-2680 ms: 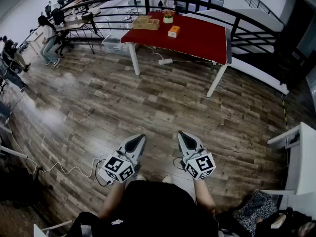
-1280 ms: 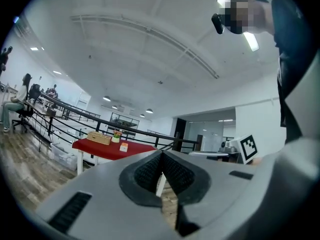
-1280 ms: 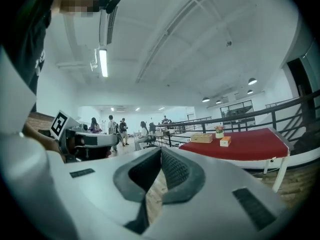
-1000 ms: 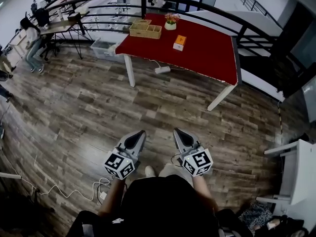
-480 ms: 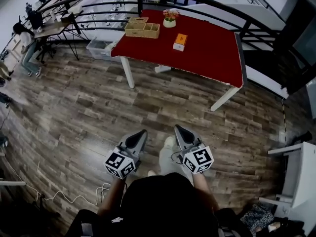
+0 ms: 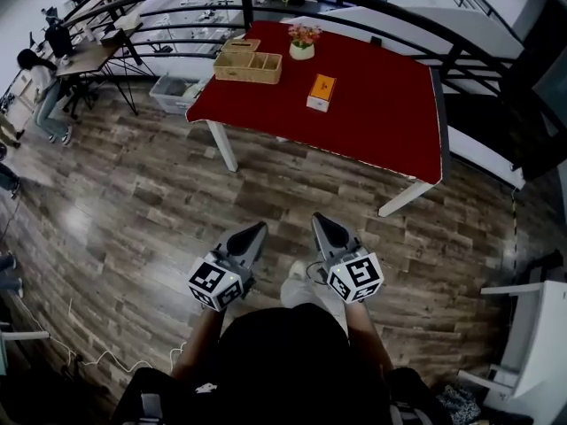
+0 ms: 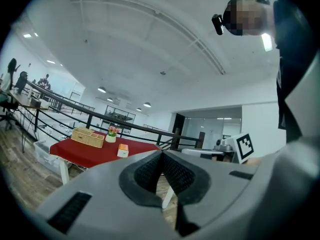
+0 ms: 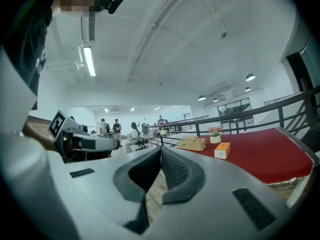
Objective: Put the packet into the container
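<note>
Red cloth is covering the tabletop (image 6: 381,104), and the orange-and-white packet (image 6: 321,92) is lying near its middle, well apart from both tools. The wicker container (image 6: 248,63) is sitting toward the far left corner, beside a small flower pot (image 6: 301,42). The left tool (image 6: 259,227) and right tool (image 6: 316,218) are hanging over the wooden floor (image 6: 133,193), each with its jaws pressed together and nothing between them. The packet is looking like a small, light, fairly stiff carton; gripping it across its narrow sides, gently, is probably suiting it best.
</note>
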`<control>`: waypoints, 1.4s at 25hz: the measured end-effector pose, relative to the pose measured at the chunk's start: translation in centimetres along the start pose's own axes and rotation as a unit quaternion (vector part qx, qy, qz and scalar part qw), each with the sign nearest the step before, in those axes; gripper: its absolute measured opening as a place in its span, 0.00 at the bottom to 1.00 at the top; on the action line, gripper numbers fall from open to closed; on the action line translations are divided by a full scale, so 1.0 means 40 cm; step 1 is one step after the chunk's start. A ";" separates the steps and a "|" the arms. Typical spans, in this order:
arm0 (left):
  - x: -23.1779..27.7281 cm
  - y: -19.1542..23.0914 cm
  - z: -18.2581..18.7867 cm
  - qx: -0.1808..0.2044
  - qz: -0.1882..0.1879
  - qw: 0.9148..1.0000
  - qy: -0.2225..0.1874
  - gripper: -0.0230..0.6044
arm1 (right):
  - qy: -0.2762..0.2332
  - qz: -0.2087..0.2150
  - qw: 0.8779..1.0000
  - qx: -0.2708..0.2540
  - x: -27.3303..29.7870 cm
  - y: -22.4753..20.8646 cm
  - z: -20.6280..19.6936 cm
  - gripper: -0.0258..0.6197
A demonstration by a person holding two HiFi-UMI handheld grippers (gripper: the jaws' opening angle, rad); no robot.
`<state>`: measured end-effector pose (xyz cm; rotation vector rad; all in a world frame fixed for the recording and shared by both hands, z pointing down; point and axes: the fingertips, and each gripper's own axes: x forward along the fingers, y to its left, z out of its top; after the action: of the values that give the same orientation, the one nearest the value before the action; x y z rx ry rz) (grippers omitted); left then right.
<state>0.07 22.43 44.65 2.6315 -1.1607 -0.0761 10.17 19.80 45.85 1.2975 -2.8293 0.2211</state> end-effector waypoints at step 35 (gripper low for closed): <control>0.580 0.455 0.132 0.001 0.010 1.000 0.007 0.05 | 0.002 0.025 1.000 0.011 0.549 -0.492 0.086 0.07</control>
<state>1.93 -7.46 45.63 2.6179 -1.1829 -0.0527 10.80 -9.86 46.51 1.2292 -2.8669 0.2562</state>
